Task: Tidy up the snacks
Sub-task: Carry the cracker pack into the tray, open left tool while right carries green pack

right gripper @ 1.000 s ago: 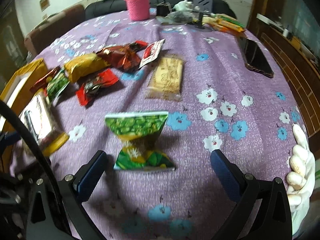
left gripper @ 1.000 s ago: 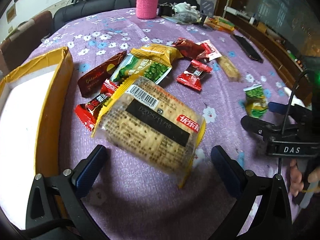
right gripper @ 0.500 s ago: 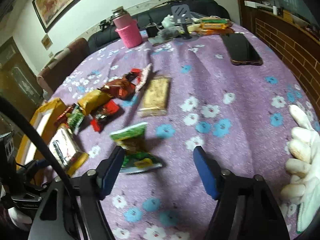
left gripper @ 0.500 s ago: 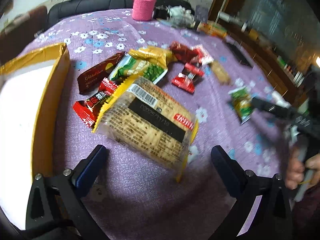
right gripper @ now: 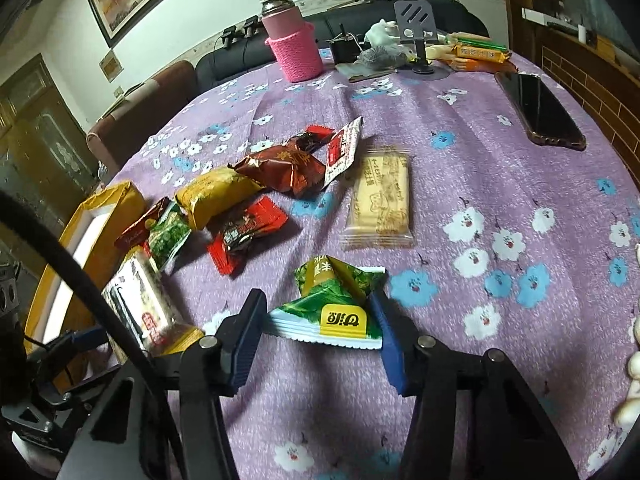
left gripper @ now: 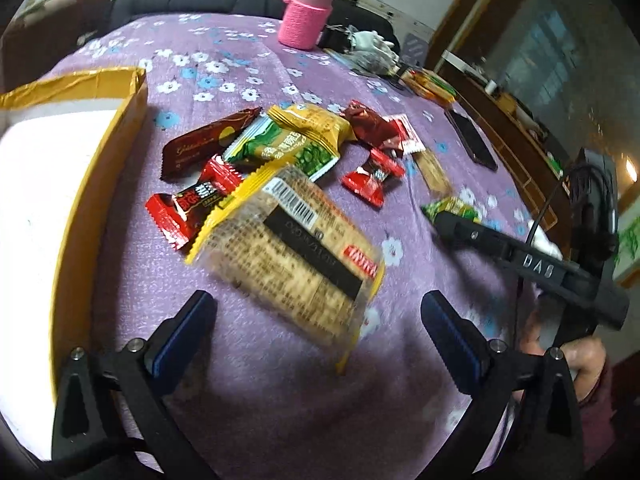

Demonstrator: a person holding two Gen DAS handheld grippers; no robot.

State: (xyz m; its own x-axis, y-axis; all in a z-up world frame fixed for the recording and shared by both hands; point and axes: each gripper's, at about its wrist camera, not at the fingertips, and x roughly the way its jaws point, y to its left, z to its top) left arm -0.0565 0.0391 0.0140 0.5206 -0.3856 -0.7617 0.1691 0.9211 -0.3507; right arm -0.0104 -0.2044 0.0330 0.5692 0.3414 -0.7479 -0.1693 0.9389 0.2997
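Observation:
My right gripper (right gripper: 318, 332) has a green snack packet (right gripper: 328, 312) between its jaws, which are closing. Both blue pads touch the packet's side edges, and its far end is buckled upward. The left wrist view shows that gripper (left gripper: 448, 220) reaching in from the right, over the green packet (left gripper: 452, 208). My left gripper (left gripper: 316, 332) is open above the tablecloth, just short of a large clear cracker packet (left gripper: 288, 252) with yellow ends. A yellow-walled box (left gripper: 92, 184) with a white floor sits at the left.
A pile of red, brown, yellow and green snack packets (right gripper: 256, 184) lies mid-table. Beside it is a pale biscuit packet (right gripper: 380, 204). A pink flask (right gripper: 296, 52), a phone stand and clutter stand at the back, with a dark phone (right gripper: 540, 112) at the right. A white-gloved hand (right gripper: 632, 360) shows at the right edge.
The right gripper's jaws narrowed from wide open until they met the green packet's edges, and its view tilted up. The left gripper stayed open by the cracker packet and rolled slightly.

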